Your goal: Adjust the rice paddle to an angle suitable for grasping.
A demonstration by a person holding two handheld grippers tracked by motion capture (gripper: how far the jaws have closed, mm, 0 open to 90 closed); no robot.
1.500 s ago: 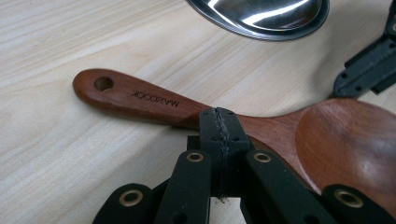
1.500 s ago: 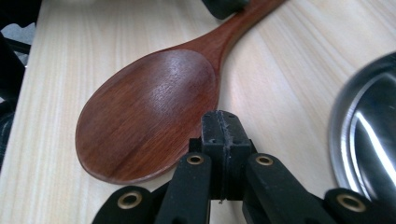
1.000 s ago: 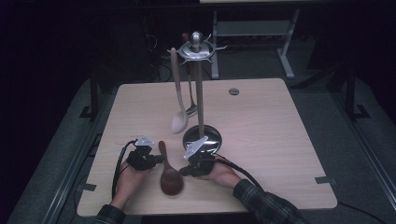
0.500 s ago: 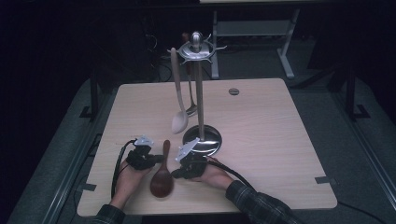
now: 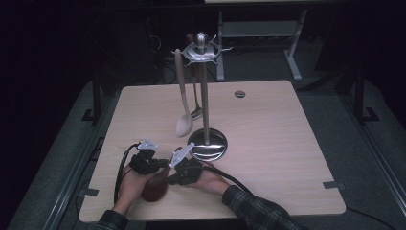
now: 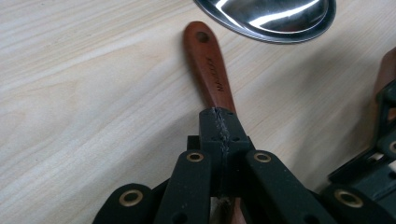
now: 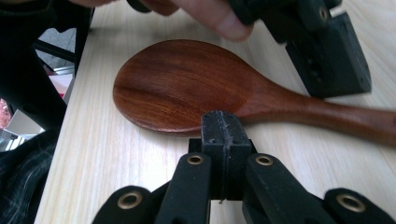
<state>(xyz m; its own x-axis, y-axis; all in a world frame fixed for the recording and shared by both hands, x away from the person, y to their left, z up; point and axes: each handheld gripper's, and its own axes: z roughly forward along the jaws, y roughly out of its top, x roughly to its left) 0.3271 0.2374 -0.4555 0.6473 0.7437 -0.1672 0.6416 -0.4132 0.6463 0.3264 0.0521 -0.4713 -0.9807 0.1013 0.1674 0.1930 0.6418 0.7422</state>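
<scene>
While both grippers' fingers stay pressed together, wooden spoon (image 5: 155,187) has swung bowl-leftward since earlier.

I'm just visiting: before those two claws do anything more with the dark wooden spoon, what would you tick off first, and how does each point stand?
1. Wooden spoon lying flat on the table: ok.
2. Left claw ready to grasp: not ok, its jaws are shut and sit over the spoon's handle.
3. Right claw ready to grasp: not ok, jaws shut, just short of the spoon's bowl.
4. Hanging hole at the handle's end open and unblocked: ok.
5. Free hook on the utensil stand: cannot tell; a pale spoon and a metal one hang there.
6. Stand's base clear of the handle tip: ok, near but apart.
</scene>
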